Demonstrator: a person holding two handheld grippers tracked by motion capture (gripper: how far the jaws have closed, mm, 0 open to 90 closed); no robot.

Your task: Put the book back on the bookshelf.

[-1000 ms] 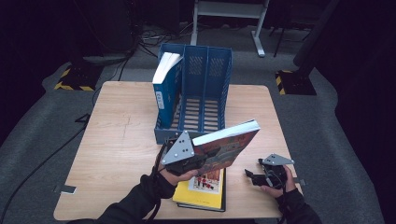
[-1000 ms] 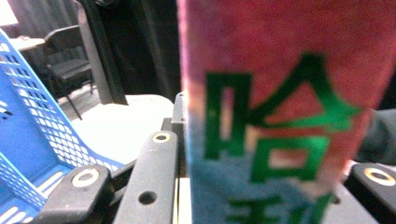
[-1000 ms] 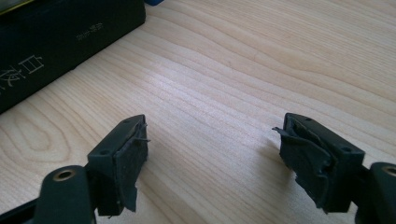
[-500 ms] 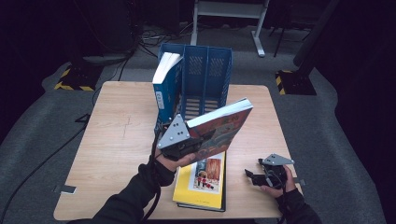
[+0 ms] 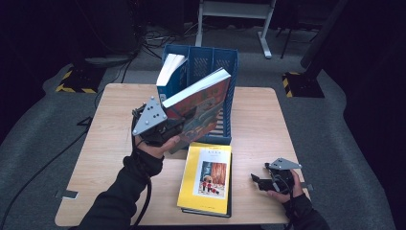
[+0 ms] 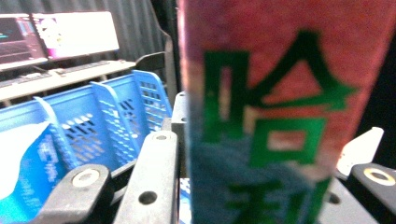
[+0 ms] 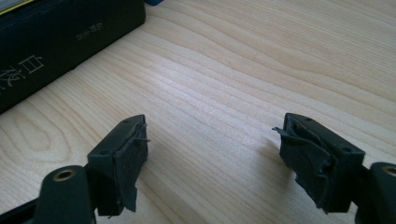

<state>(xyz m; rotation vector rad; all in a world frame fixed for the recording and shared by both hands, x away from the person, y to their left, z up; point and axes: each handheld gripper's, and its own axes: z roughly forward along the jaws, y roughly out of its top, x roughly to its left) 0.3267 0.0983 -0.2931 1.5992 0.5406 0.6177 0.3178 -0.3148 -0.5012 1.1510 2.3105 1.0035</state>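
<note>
Red-covered and tilted, a book (image 5: 201, 108) is hanging in the air in front of the blue file rack (image 5: 225, 72), its cover blurred in the left gripper view (image 6: 275, 116). The left gripper (image 5: 165, 127) is clamping it by the lower corner, jaws clenched on it. Another book (image 5: 170, 72) is standing in the rack's left slot — apparently white-paged. The right gripper (image 5: 261, 182) is resting on the wooden table (image 5: 258, 124), jaws (image 7: 215, 163) spread with nothing between them, near the yellow book (image 5: 208, 175) lying flat.

My table (image 5: 268, 124) lit from above, dark room around, book (image 6: 275, 116) blurred close up, soft shadows under my right gripper (image 7: 212, 161)
</note>
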